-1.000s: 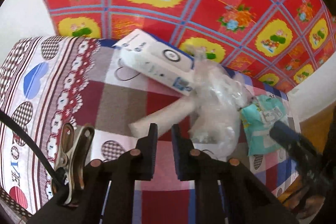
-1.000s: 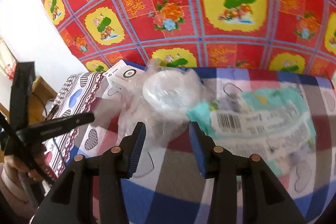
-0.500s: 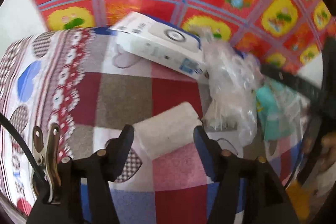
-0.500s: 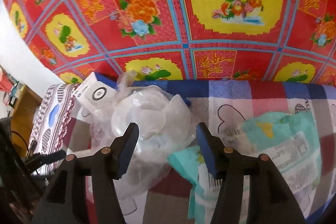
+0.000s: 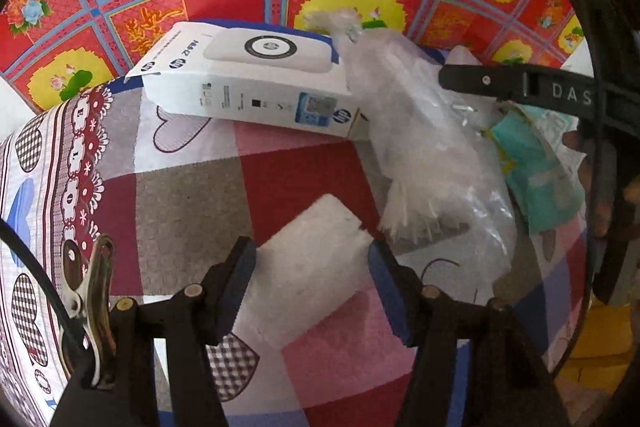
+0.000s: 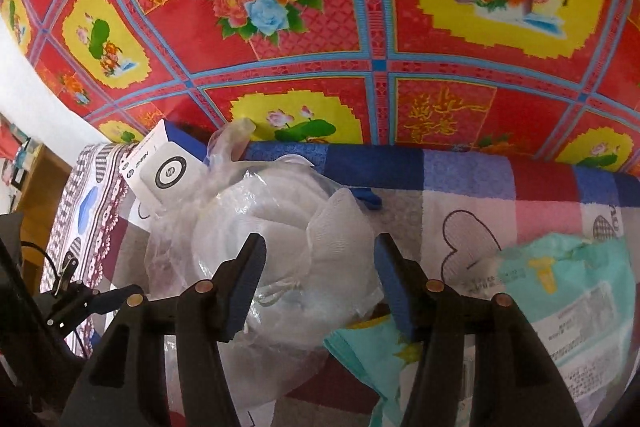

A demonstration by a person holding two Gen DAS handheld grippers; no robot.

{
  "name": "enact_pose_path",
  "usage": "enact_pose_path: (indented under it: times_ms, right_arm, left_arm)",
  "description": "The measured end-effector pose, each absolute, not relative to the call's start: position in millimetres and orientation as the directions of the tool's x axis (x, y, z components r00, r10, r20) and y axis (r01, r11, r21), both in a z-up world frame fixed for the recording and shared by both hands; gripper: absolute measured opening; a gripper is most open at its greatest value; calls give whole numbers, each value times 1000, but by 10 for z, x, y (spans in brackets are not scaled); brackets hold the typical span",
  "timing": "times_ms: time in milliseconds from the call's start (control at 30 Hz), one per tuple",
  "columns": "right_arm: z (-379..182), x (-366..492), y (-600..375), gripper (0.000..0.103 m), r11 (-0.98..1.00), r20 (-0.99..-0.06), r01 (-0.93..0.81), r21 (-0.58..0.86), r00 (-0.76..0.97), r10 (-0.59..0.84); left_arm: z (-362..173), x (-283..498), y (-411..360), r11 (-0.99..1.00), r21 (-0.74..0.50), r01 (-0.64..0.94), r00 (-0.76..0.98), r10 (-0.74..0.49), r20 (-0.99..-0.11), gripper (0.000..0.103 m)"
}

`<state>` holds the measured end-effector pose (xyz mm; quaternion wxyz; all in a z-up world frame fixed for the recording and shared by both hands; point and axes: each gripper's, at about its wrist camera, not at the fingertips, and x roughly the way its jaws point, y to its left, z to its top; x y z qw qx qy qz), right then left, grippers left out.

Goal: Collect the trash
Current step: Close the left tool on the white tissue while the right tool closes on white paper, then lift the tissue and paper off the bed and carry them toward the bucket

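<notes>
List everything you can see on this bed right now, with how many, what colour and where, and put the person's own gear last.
white foam block: one, white, on the checked sheet, between the left claw's fingers
white printer box: one, white with blue edge, at the far side of the sheet
clear plastic bag: one, transparent, crumpled, beside the box, between the right claw's fingers
teal wrapper: one, teal and white, barcode label, lying right of the bag
checked sheet: one, red, grey, pink and blue checks with hearts
floral cloth: one, red and yellow, behind the bed
left claw: one, black, open, jaws just opened
right claw: one, black, open, jaws just opened
</notes>
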<state>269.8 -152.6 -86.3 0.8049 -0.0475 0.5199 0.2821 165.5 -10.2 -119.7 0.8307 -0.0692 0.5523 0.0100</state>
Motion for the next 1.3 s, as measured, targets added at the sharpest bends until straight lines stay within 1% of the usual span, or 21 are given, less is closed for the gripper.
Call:
enact_pose_path:
  times_ms: [33,67,133,200,367,400,467,567,633,733,933,1133,1300]
  right_arm:
    - [-878,2703,-1520,55,839,-867,-501,214,297,399]
    - [-894,2706,-1512,47,841,-870,-498,213,296,395]
    - [-924,2702,-1498,37,850,-874,-487,204,301,382]
    - [-936,2693,-1497,34,854,-874,-477,207,303,381]
    - [-895,2640,-1481,17,861,-872,-471,191,322,369]
    - [-880,2626,-1489,16,865,-870,-464,192,328,369]
    - [-826,2568,-1503,11,868,-861,-458,194,345,374]
    - [-717,2454,-1531,10,866,-845,-459,199,367,389]
    - [-640,2367,-1555,10,865,-834,-457,208,378,401]
    - [-544,2236,-1597,10,867,-820,-443,228,393,417]
    - [-398,1946,-1692,10,869,-792,-418,266,418,444]
    - [-339,1700,-1821,10,879,-781,-381,285,439,443]
    - [-349,1543,-1937,10,892,-783,-344,292,450,430]
  left_arm:
    - [-1207,1666,-99,990,-101,-98,391,-55,-919,62]
    - [-1214,1671,-89,989,-104,-107,393,-54,-918,61]
    - [-1230,1679,-54,984,-123,-132,401,-60,-914,59]
    - [-1224,1702,-30,979,-142,-144,407,-72,-911,59]
    - [-1206,1647,1,981,-137,-140,416,-68,-907,57]
    - [-1207,1637,1,980,-136,-144,423,-64,-904,56]
    - [-1218,1592,24,978,-137,-157,435,-56,-898,47]
    - [-1196,1436,192,970,-168,-177,441,-75,-895,35]
    - [-1185,1382,276,964,-189,-189,442,-88,-893,29]
    - [-1173,1308,356,959,-212,-189,451,-107,-886,26]
    - [-1105,1156,566,945,-262,-198,446,-151,-882,24]
    - [-891,979,633,945,-273,-182,456,-165,-875,24]
    - [-721,892,571,955,-256,-149,471,-159,-868,24]
